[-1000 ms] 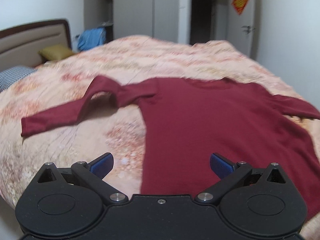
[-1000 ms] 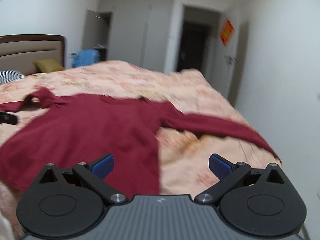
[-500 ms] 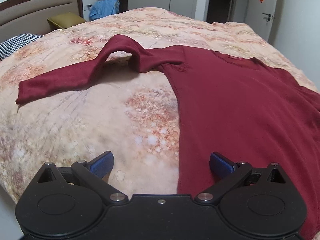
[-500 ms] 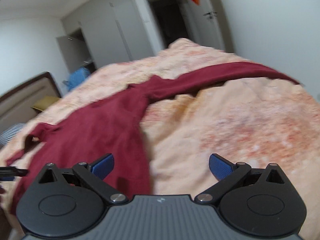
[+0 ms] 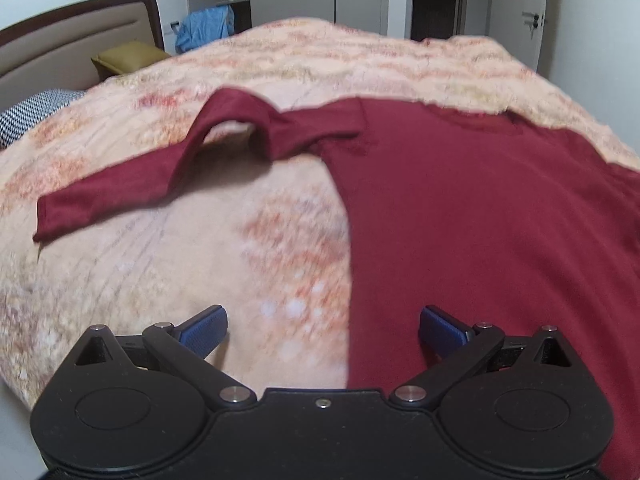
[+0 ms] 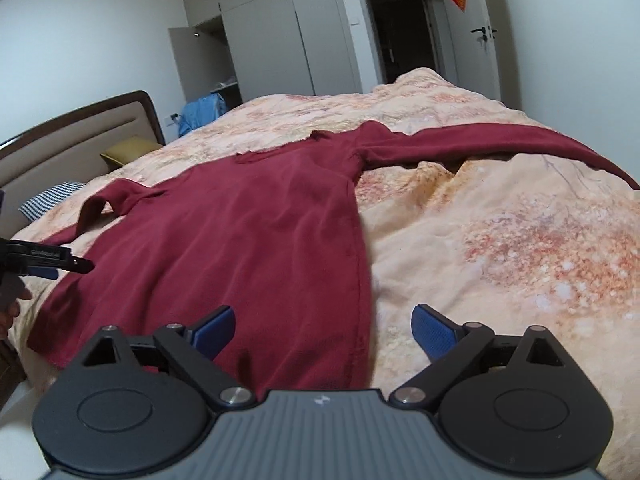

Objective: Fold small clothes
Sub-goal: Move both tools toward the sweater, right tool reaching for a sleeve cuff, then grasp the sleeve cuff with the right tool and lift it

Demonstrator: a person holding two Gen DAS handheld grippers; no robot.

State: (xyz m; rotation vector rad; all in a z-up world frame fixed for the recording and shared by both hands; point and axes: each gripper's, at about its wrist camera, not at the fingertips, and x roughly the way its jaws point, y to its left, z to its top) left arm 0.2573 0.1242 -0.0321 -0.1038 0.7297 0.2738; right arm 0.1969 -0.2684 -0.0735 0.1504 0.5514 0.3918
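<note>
Since a moment ago both grippers have swung back toward the shirt's lower edge. The left gripper (image 5: 323,330) hangs with its jaws wide and empty over the near left side seam; the right gripper (image 6: 322,330) likewise straddles the right one. Ahead of both, the red long-sleeved shirt (image 6: 256,232) lies spread on the floral bedspread (image 6: 500,248), sleeves flung outward. Soft, light and limp, it looks best pinched at hem corners or cuffs.

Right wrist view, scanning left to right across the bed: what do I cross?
left gripper → bunched sleeve → shirt body → bare bedspread, with the other sleeve stretched out to the right.
</note>
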